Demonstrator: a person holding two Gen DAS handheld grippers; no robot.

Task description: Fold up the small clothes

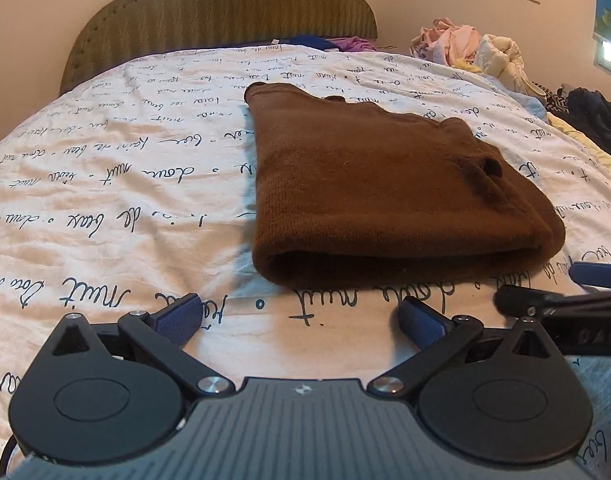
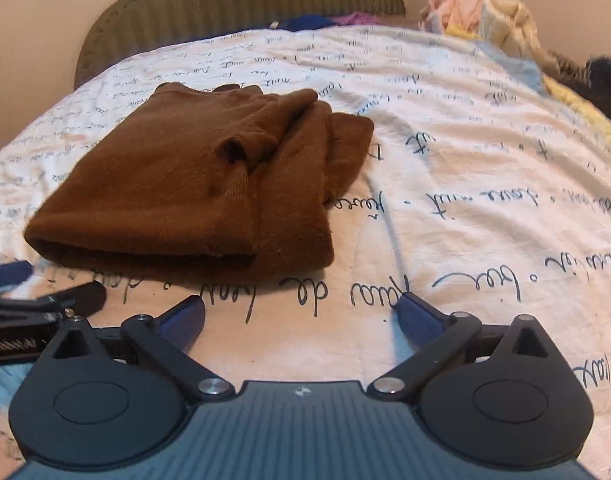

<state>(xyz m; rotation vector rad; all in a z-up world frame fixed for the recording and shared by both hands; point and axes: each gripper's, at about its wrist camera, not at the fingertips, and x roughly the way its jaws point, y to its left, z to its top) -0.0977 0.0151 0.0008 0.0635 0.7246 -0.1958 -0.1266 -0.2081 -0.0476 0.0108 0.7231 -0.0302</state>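
Left gripper: your jaws stand released, wide apart, with nothing between them; the blue pads hang just over the bedspread.
Right gripper: your jaws are spread wide here too, holding nothing, low over the printed cloth.
Side by side: your right gripper shows at the right edge of the left wrist view, and your left one at the left edge of the right wrist view, so the two sit close together.
Brown sweater: it lies folded on the bed just ahead of both grippers, apart from the pads, its rounded fold edge turned toward you.
Bedspread: white, with dark handwritten script, wrinkled.
Headboard: green, padded, at the far end of the bed.
Clothes pile: heaped pale garments at the far right, well apart from the sweater.
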